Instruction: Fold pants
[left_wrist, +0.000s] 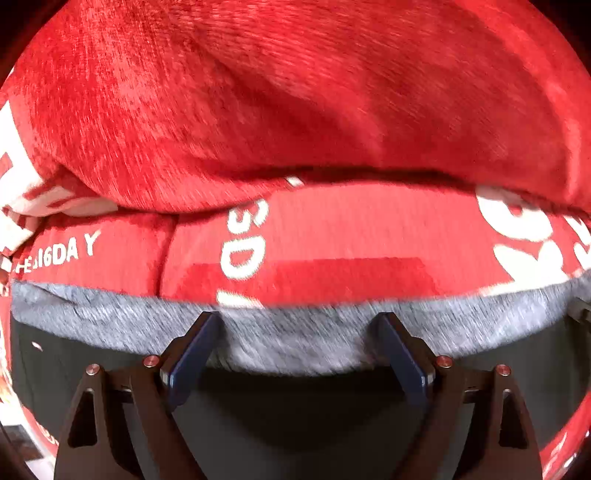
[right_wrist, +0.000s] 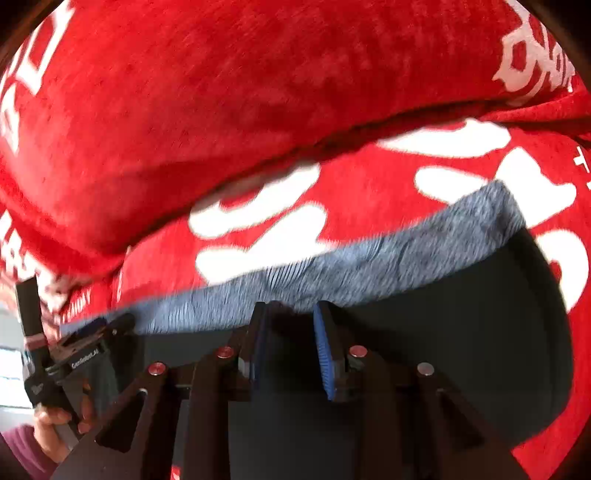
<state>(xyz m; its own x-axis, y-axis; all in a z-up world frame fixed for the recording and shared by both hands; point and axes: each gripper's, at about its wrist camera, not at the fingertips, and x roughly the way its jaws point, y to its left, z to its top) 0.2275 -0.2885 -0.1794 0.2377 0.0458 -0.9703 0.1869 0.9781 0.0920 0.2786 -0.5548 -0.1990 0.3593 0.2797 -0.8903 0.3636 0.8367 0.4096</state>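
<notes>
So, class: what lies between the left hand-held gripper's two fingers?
The pants' grey waistband lies between the open left hand-held gripper fingers, seen in the left wrist view.

The pants (left_wrist: 295, 339) show dark matt cloth with a fuzzy grey band; the red blanket (left_wrist: 258, 110) looks plush (white printed lettering); tongs' pads (right_wrist: 325, 354) ribbed blue.

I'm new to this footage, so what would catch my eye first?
A red blanket with white lettering fills both views, one fold bulging over another. Below it runs the grey band of dark pants. Both grippers, left and right, have open jaws at that band.
</notes>
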